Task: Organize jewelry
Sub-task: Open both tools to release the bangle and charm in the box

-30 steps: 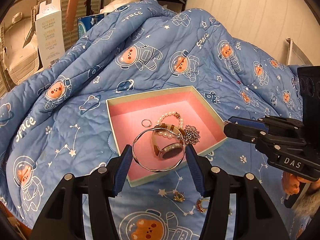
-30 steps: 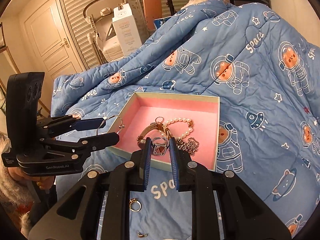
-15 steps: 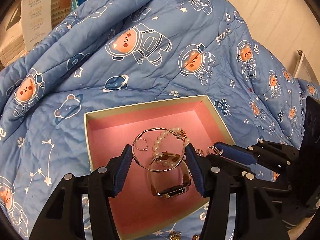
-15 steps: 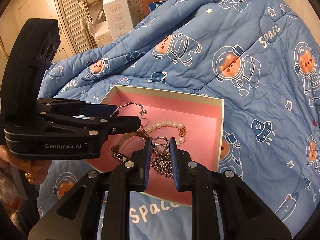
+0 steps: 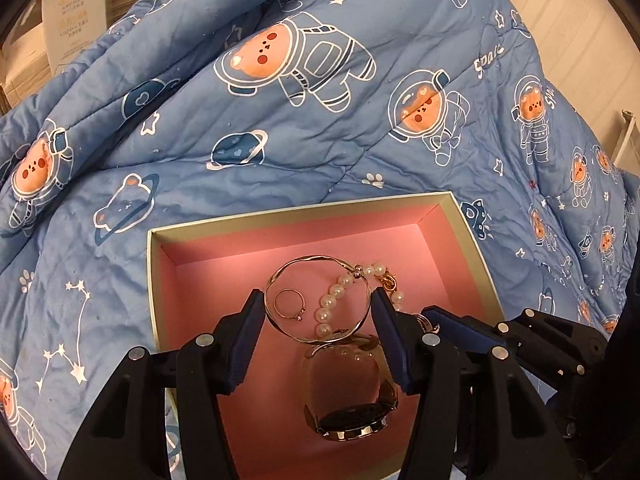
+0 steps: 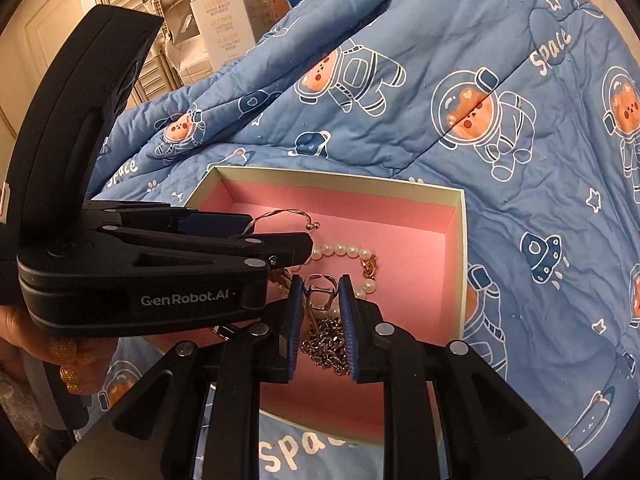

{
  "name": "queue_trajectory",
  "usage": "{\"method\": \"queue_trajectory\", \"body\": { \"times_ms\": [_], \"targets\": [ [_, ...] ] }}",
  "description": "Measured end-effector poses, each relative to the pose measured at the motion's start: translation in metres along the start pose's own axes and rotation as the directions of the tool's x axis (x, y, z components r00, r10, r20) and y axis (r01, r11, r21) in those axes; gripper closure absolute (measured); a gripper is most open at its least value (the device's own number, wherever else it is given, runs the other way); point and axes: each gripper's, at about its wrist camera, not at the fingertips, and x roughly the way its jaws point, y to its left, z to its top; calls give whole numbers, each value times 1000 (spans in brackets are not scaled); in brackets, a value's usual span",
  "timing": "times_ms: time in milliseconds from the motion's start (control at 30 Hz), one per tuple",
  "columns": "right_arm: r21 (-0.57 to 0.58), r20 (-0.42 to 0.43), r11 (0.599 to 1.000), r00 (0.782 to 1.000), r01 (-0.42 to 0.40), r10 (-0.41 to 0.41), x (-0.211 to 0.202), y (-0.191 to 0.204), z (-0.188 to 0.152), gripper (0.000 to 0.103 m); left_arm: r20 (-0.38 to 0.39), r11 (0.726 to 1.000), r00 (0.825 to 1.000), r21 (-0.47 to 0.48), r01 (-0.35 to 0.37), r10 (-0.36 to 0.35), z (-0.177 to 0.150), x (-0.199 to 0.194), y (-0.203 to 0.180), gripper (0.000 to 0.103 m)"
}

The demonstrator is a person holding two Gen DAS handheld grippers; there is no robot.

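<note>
An open box with a pink lining [image 5: 296, 214] lies on the blue quilt. My left gripper [image 5: 318, 305] is shut on a thin silver bangle [image 5: 312, 259] and holds it just above the box floor. Under it lie a small ring [image 5: 289, 305], a pearl bracelet [image 5: 331, 300] and a watch [image 5: 352, 420]. My right gripper [image 6: 320, 286] is shut on a ring with a square setting [image 6: 320, 295], low over a silver chain [image 6: 328, 340] in the same box [image 6: 340, 182]. The left gripper [image 6: 276, 232] crosses close on its left with the bangle [image 6: 280, 212].
The blue astronaut-bear quilt [image 5: 304, 132] rises in folds behind the box. A white carton [image 6: 222, 12] and louvered doors stand beyond it. A hand with gold nails [image 6: 66, 354] grips the left tool. The two grippers almost touch over the box.
Both grippers have moved forward and down, from the box's near edge to over its inside, still holding the bangle and the ring. They now stand closer together.
</note>
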Motion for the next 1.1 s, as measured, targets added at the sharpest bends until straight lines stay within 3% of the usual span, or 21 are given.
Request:
{"method": "queue_trajectory", "body": {
  "times_ms": [367, 533, 633, 700, 833, 1000, 1100],
  "targets": [
    [26, -16, 999, 1000, -20, 21, 8, 1, -4, 84, -2, 996, 998, 52, -67, 68, -2, 6, -8, 49],
    [36, -19, 999, 999, -24, 25, 9, 0, -6, 82, 4, 997, 997, 39, -71, 71, -1, 4, -7, 39],
    [42, -7, 998, 999, -40, 40, 8, 0, -7, 63, 25, 997, 997, 34, -74, 73, -1, -2, -5, 34],
    [37, 17, 999, 999, -40, 39, 4, 3, -8, 58, 42, 997, 997, 27, -72, 71, -2, -8, -4, 25],
    [33, 40, 999, 999, -38, 37, 0, 7, -9, 39, 91, 999, 995, 6, -49, 48, -5, -24, 1, 19],
    [59, 76, 997, 996, -51, 46, -9, 8, -13, 28, 163, 998, 985, 5, -60, 58, -16, -46, 2, 8],
    [68, 101, 996, 994, -58, 51, -19, 11, -18, 26, 193, 998, 979, 3, -66, 64, -27, -57, 5, 7]
  ]
}}
